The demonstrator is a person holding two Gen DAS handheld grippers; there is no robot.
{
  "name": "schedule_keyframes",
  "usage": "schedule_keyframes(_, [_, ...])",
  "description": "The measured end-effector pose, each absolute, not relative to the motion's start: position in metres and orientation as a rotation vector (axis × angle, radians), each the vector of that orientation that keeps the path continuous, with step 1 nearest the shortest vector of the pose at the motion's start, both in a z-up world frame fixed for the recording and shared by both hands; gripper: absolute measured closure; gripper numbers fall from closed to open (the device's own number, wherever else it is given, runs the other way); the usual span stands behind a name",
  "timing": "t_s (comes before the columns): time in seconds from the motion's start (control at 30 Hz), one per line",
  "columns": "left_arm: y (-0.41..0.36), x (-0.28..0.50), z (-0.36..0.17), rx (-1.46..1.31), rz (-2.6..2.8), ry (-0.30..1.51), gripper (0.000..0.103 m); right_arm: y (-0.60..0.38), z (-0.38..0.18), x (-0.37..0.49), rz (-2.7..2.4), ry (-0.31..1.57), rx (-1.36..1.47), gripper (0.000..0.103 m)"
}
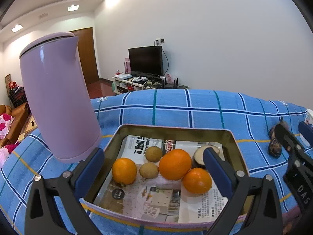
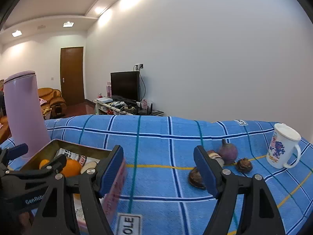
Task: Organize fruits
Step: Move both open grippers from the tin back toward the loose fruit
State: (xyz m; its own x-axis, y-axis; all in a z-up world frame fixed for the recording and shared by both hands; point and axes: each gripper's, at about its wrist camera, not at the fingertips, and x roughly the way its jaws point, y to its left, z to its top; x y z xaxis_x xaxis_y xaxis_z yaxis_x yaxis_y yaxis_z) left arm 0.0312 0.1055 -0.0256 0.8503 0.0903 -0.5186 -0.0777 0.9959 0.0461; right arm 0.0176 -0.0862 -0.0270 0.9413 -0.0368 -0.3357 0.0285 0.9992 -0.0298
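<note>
Left gripper (image 1: 153, 168) and right gripper (image 2: 158, 168), jaws apart.

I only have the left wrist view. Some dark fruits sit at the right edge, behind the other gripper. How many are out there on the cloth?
Observer: It looks like four: a round purple fruit and three brown ones. One of the brown ones is partly hidden behind a finger.
Operator: Anything beyond them?
Observer: A white mug with a blue print stands upright past the fruits, its handle pointing right.
Operator: Is the right gripper carrying anything?
Observer: No. The right gripper is open and empty, with only the blue checked cloth between its fingers.
</note>
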Motion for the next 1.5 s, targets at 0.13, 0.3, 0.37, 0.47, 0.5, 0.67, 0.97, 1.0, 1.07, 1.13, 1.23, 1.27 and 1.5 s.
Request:
schedule_keyframes(0.13, [0.095, 0.026, -0.027, 0.08, 0.092, 0.526, 0.0, -0.101, -0.027, 0.012, -0.048, 0.348, -0.016, 0.027])
schedule_keyframes(0.3, [0.092, 0.022, -0.024, 0.088, 0.103, 0.5, 0.0, -0.114, -0.028, 0.008, -0.07, 0.356, -0.015, 0.028])
schedule_keyframes(0.37, [0.094, 0.022, -0.023, 0.081, 0.114, 0.499, 0.0, -0.12, -0.028, 0.006, -0.077, 0.354, -0.026, 0.028])
schedule_keyframes(0.47, [0.094, 0.021, -0.023, 0.068, 0.126, 0.505, 0.0, -0.129, -0.028, 0.001, -0.088, 0.348, -0.031, 0.028])
schedule_keyframes(0.5, [0.094, 0.021, -0.023, 0.063, 0.126, 0.507, 0.0, -0.134, -0.028, 0.001, -0.092, 0.35, -0.028, 0.028])
schedule_keyframes(0.67, [0.082, 0.016, -0.025, 0.074, 0.11, 0.519, 0.0, -0.154, -0.028, -0.002, -0.118, 0.362, -0.014, 0.028])
schedule_keyframes(0.97, [0.059, 0.009, -0.027, 0.084, 0.068, 0.555, 0.0, -0.189, -0.028, -0.007, -0.154, 0.386, 0.008, 0.028])
schedule_keyframes(1.0, [0.056, 0.007, -0.027, 0.085, 0.065, 0.556, 0.0, -0.193, -0.028, -0.008, -0.159, 0.388, 0.009, 0.028])
schedule_keyframes(1.07, [0.05, 0.005, -0.026, 0.092, 0.058, 0.556, 0.0, -0.2, -0.029, -0.01, -0.172, 0.391, 0.01, 0.028])
schedule_keyframes(1.13, [0.042, 0.003, -0.027, 0.105, 0.052, 0.558, 0.0, -0.208, -0.029, -0.012, -0.184, 0.394, 0.011, 0.028])
schedule_keyframes(1.23, [0.03, 0.0, -0.027, 0.123, 0.037, 0.564, 0.0, -0.221, -0.029, -0.013, -0.204, 0.403, 0.019, 0.028])
schedule_keyframes(1.27, [0.027, -0.001, -0.027, 0.125, 0.031, 0.566, 0.0, -0.226, -0.029, -0.013, -0.214, 0.406, 0.024, 0.028])
schedule_keyframes(1.5, [0.0, -0.004, -0.03, 0.114, -0.011, 0.595, 0.0, -0.252, -0.029, -0.016, -0.27, 0.419, 0.032, 0.028])
